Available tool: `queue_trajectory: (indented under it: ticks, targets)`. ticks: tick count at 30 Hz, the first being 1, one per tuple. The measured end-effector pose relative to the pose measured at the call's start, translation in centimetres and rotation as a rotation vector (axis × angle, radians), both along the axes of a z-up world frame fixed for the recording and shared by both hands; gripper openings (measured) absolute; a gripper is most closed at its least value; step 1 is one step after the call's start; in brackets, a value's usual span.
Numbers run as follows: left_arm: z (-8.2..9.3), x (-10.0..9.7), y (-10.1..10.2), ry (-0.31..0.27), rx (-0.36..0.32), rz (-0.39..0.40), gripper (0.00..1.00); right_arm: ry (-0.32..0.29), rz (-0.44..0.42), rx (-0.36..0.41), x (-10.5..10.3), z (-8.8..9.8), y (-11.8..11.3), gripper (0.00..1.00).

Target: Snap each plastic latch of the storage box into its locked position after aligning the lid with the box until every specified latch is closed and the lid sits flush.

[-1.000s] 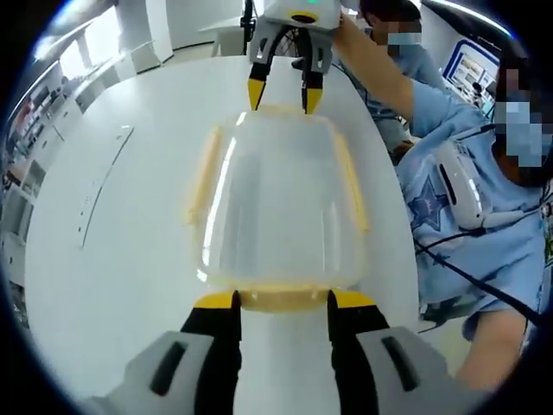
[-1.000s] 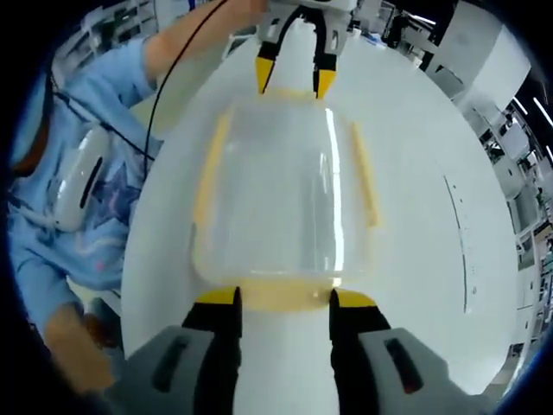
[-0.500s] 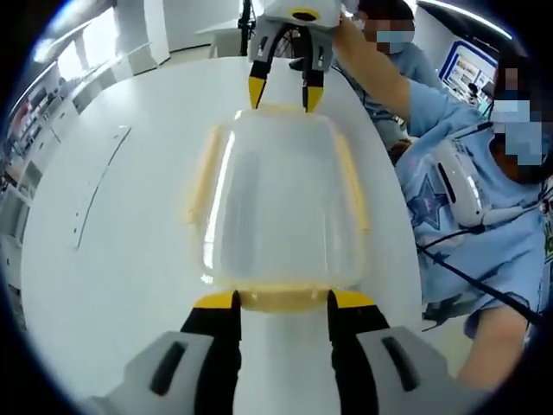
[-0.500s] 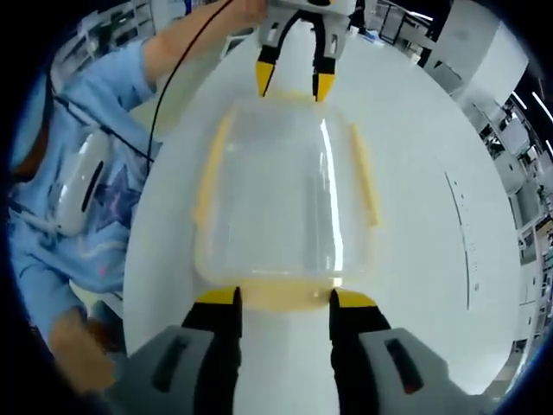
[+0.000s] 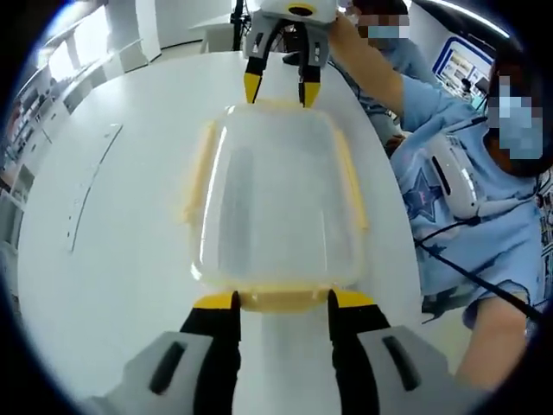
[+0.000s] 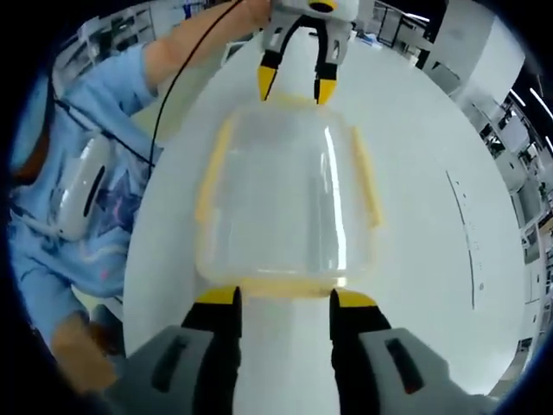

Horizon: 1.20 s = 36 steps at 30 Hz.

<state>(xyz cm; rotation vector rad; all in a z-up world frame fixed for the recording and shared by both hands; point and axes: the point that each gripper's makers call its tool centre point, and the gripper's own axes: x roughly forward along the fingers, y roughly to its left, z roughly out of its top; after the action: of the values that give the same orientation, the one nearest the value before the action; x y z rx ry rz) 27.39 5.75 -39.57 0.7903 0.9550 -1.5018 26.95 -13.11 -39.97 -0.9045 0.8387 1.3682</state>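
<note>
Between our two grippers' wide-spread jaws, left gripper (image 5: pixel 281 300) and right gripper (image 6: pixel 282 298) bracket the storage box (image 5: pixel 275 203) end latches; uneven pressing could skew its lid (image 6: pixel 285 194).

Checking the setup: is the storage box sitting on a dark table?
No, the storage box rests on a white table.

far claw (image 5: pixel 275 89) drawn slightly back from box (image 5: pixel 272 203) end, near view edging farther out

Open right tongs (image 6: pixel 281 301) at storage box (image 6: pixel 285 203) latch (image 6: pixel 281 289); left tongs (image 6: pixel 296 89) opposite.
</note>
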Motion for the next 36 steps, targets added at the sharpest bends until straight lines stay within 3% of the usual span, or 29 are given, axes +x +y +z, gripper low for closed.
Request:
queue_trajectory:
  ticks: [7,11,13,16,19,21,22,24,26,30,32,36]
  targets:
    - [0.2,0.5,0.2,-0.005,-0.034,-0.006,0.40,-0.060,0.062,0.032,0.6,0.0,-0.3,0.40]
    - [0.1,0.9,0.4,0.011,-0.064,0.022,0.41,-0.157,0.105,0.063,1.3,-0.5,-0.5,0.33]
    - [-0.7,1.0,0.7,0.018,-0.047,0.030,0.41,-0.167,0.107,0.059,1.4,-1.0,-0.6,0.28]
    - [-1.1,1.0,1.0,0.034,-0.054,0.037,0.42,-0.157,0.101,0.069,1.4,-1.4,-0.4,0.29]
    - [-1.2,1.1,1.6,0.047,-0.083,0.070,0.41,-0.211,0.078,0.047,2.2,-2.0,-1.0,0.28]
    - [-1.8,2.6,3.3,-0.036,-0.048,0.094,0.29,-0.221,0.053,0.047,2.6,-2.6,-1.6,0.28]
    - [-1.9,2.9,3.7,-0.047,-0.056,0.112,0.28,-0.231,0.039,0.054,2.9,-2.7,-1.8,0.28]
    - [-1.6,3.8,4.4,-0.064,-0.092,0.172,0.24,-0.260,0.013,0.071,3.5,-2.7,-2.1,0.26]
    - [-0.6,4.7,4.4,-0.122,-0.151,0.195,0.21,-0.285,-0.006,0.098,4.0,-2.6,-2.3,0.25]
    - [2.1,5.1,2.8,-0.230,-0.264,0.197,0.20,-0.399,-0.055,0.152,5.8,-1.4,-2.4,0.19]
    - [3.9,4.6,1.2,-0.264,-0.333,0.171,0.20,-0.421,-0.090,0.211,6.1,-0.6,-2.2,0.16]
    - [5.3,3.5,-1.2,-0.281,-0.341,0.129,0.16,-0.466,-0.134,0.334,6.1,1.5,-1.7,0.14]
